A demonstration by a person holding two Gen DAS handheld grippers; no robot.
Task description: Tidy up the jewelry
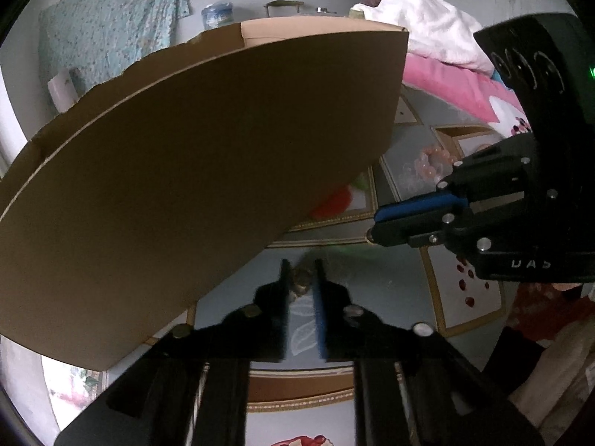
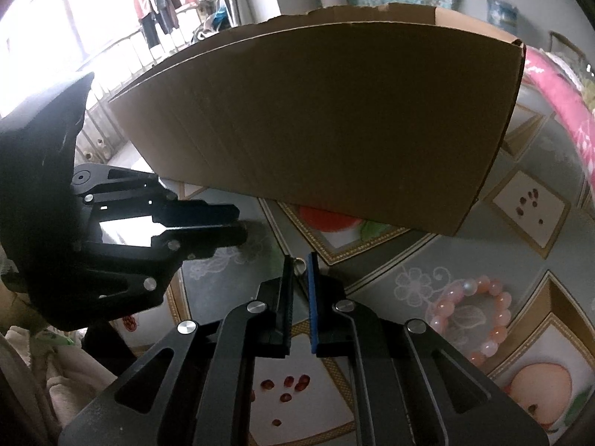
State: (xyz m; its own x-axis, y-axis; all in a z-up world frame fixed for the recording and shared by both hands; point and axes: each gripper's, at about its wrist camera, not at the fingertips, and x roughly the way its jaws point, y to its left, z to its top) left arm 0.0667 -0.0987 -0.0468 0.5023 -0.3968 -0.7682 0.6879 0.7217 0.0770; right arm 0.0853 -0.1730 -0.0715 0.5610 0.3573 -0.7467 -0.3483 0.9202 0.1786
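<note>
My left gripper (image 1: 301,265) points down at the patterned table top (image 1: 372,297). Its pads are nearly together, shut on a small brownish jewelry piece (image 1: 300,284) that is too blurred to name. From the right wrist view the same gripper (image 2: 241,222) shows at left with its jaws close together. My right gripper (image 2: 299,260) is shut on a small silvery ring (image 2: 298,263) at its fingertips; in the left wrist view it (image 1: 372,227) reaches in from the right. A pink bead bracelet (image 2: 502,312) (image 1: 431,165) lies loose on the table, right of the right gripper.
A large open cardboard box (image 1: 186,167) (image 2: 316,119) stands on the table just beyond both grippers. A pink blanket (image 1: 453,85) and a person in white (image 1: 420,26) are at the back right. A window with railing (image 2: 111,55) is at the left.
</note>
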